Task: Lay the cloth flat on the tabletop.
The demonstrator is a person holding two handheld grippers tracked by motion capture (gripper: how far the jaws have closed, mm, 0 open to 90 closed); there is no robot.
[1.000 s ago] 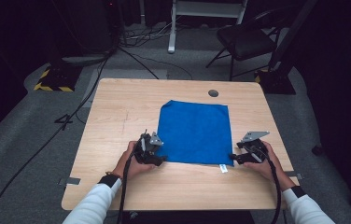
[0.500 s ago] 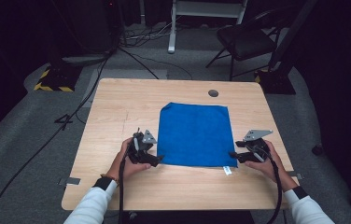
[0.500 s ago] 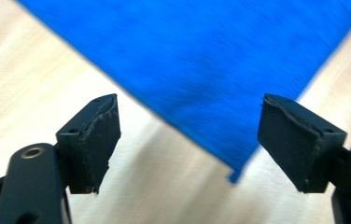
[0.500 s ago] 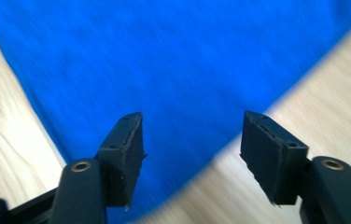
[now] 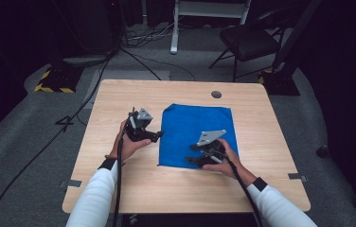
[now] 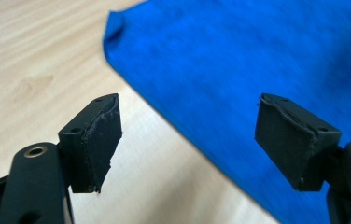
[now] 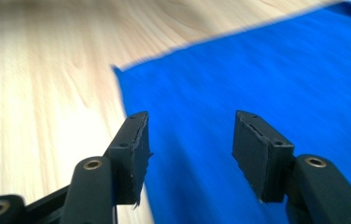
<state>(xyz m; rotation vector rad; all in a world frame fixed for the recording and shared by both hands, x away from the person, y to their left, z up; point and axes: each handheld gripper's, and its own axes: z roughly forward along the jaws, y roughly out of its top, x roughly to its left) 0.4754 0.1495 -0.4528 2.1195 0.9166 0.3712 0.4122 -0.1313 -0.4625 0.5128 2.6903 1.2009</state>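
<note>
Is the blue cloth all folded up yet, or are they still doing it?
Not finished. The blue cloth lies in a tall narrow shape, so one fold looks done. Both grippers are open and empty: the left gripper beside its left edge, the right gripper over its near end. Another fold probably remains.

Blue cloth lies flat on the wooden table; folded rectangle, right of centre.

Bare table left and far of blue cloth; only flat grommet near far edge.
</note>
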